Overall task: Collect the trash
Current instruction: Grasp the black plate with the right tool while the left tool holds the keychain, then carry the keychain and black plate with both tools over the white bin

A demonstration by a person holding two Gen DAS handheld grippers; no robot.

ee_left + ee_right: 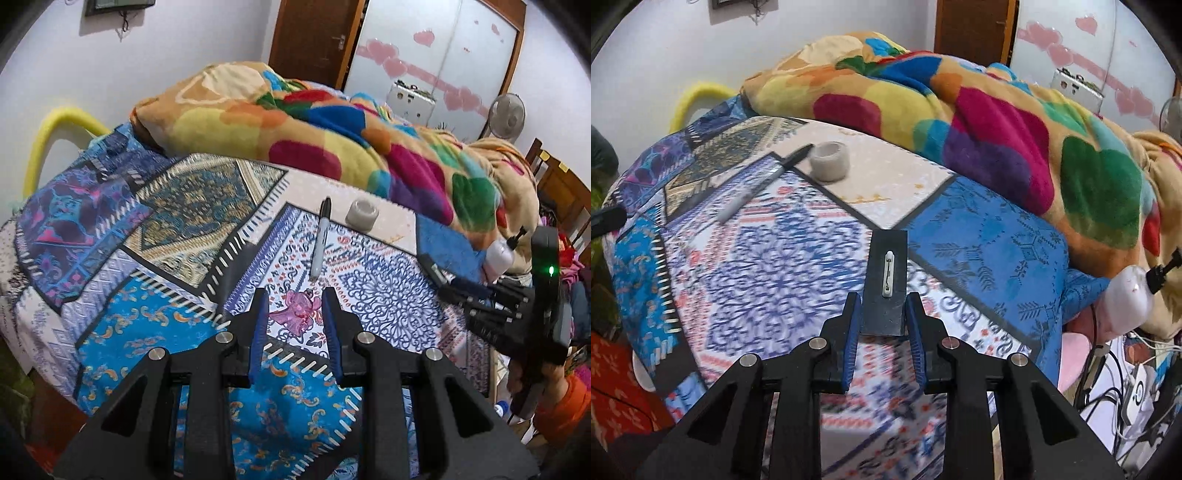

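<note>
Patchwork bedspread (pixel 159 229) covers the bed. Near its right edge, the right gripper (pixel 882 299) pinches a flat black card with a white clip (pixel 886 280). The left gripper (pixel 295 306) is narrowly parted, empty. A marker (pixel 320 236) and tape roll (pixel 362 213) lie uncollected mid-bed.

A flat black card (pixel 884 284) with a small white pin-like clip on its face lies on the patchwork bedspread (pixel 783 266), pointing to 12 o'clock in the right wrist view, its near end between the blue pads. At 11 o'clock lies a black-capped marker (pixel 764 184), slanted, cap toward 1 o'clock. Just beside the cap stands a small white tape roll (pixel 829 161), hollow side up.
</note>
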